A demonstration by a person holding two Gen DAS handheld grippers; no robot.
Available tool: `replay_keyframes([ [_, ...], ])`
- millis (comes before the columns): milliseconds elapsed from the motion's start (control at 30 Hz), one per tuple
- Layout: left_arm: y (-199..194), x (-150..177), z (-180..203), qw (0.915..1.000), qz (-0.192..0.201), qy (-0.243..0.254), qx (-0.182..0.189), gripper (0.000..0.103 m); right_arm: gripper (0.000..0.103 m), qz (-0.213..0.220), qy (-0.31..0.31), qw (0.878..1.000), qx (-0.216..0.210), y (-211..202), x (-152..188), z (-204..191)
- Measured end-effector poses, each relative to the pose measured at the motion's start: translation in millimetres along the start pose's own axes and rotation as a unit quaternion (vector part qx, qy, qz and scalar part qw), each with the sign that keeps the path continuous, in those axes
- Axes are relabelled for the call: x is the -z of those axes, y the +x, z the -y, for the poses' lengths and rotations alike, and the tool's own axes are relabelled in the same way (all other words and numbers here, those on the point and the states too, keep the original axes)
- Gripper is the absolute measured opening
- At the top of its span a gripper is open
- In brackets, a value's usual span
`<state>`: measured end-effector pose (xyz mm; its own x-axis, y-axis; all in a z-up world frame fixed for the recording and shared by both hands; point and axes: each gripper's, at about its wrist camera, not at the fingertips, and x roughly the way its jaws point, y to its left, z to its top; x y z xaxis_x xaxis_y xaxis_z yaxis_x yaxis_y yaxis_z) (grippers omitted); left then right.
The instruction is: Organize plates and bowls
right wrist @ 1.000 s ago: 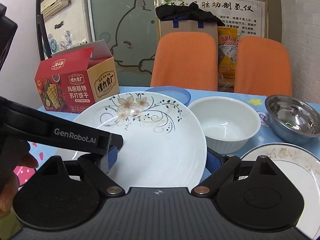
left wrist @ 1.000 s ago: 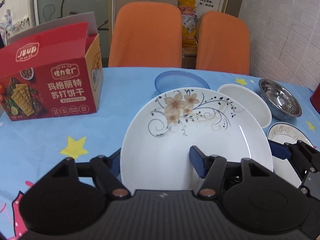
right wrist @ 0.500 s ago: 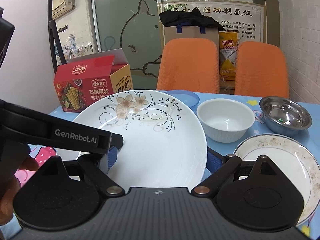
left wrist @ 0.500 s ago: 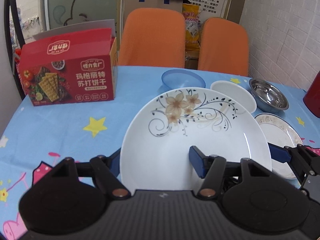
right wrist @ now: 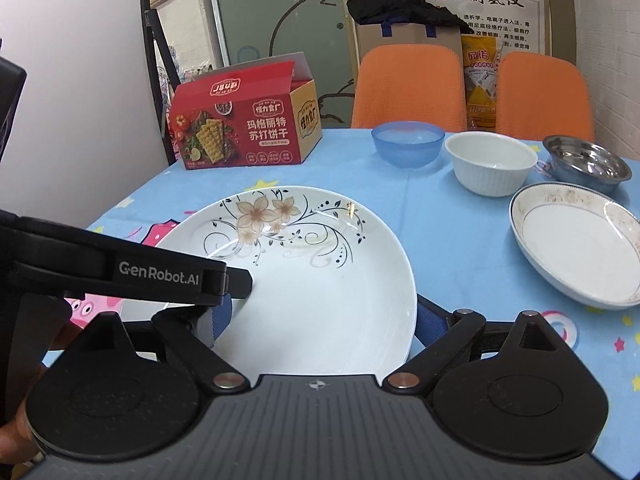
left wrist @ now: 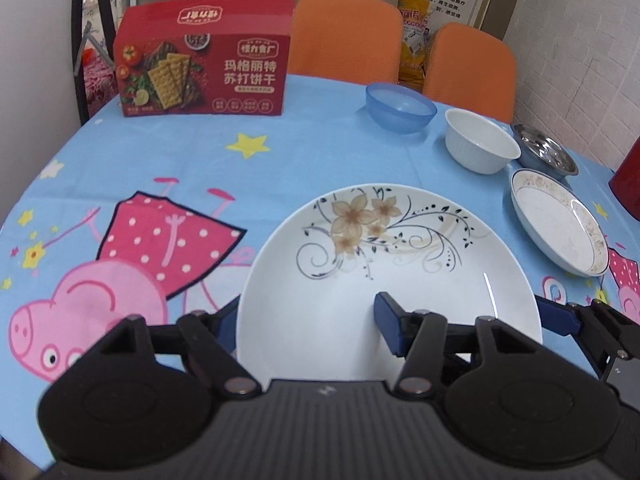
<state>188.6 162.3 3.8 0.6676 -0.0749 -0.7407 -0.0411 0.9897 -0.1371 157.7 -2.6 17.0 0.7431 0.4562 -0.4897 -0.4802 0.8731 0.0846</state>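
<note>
A large white plate with a floral pattern [left wrist: 384, 264] [right wrist: 304, 280] hangs low over the blue cartoon tablecloth, carried between both grippers. My left gripper [left wrist: 304, 316] has the plate's left rim between its jaws, which are closing: one blue pad lies on the plate's face, the other sits outside the rim. My right gripper [right wrist: 326, 316] holds the right rim the same way. Farther back to the right stand a blue bowl [left wrist: 400, 108], a white bowl [left wrist: 480, 146], a steel bowl [left wrist: 544, 152] and a soiled gold-rimmed plate [left wrist: 560, 220].
A red cracker box [left wrist: 200, 68] stands at the table's far left. Two orange chairs [right wrist: 408, 84] are behind the table. A red object [left wrist: 628, 184] shows at the right edge. A hand [right wrist: 12, 432] holds the left gripper.
Both grippers have carried the floral plate back and to the left, away from the bowls. The bowls, the soiled plate and the box now sit farther off, and more tablecloth shows.
</note>
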Motion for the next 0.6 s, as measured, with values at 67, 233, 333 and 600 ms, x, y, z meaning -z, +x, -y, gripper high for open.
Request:
replay_keyframes([
  [67,1.1,5.9,-0.6,1.0000,-0.002,0.000,0.003,0.055,0.103,-0.007,0.000,1.000,0.002,-0.3,6.6,-1.6],
  [233,4.2,11.1,-1.9,1.0000,0.004,0.003,-0.004,0.056,0.103,-0.017,-0.003,1.000,0.001,4.4,15.6,-2.5],
  [333,11.0,14.7,-5.8,1.0000,0.001,0.002,-0.002,0.058,0.103,-0.017,-0.008,1.000,-0.003,5.9,15.6,-2.0],
  [600,-19.5,0.0,0.4,0.9965,0.081,0.018,-0.008,0.072,0.103,0.046,-0.044,0.998,0.010,-19.6,9.0,-6.7],
])
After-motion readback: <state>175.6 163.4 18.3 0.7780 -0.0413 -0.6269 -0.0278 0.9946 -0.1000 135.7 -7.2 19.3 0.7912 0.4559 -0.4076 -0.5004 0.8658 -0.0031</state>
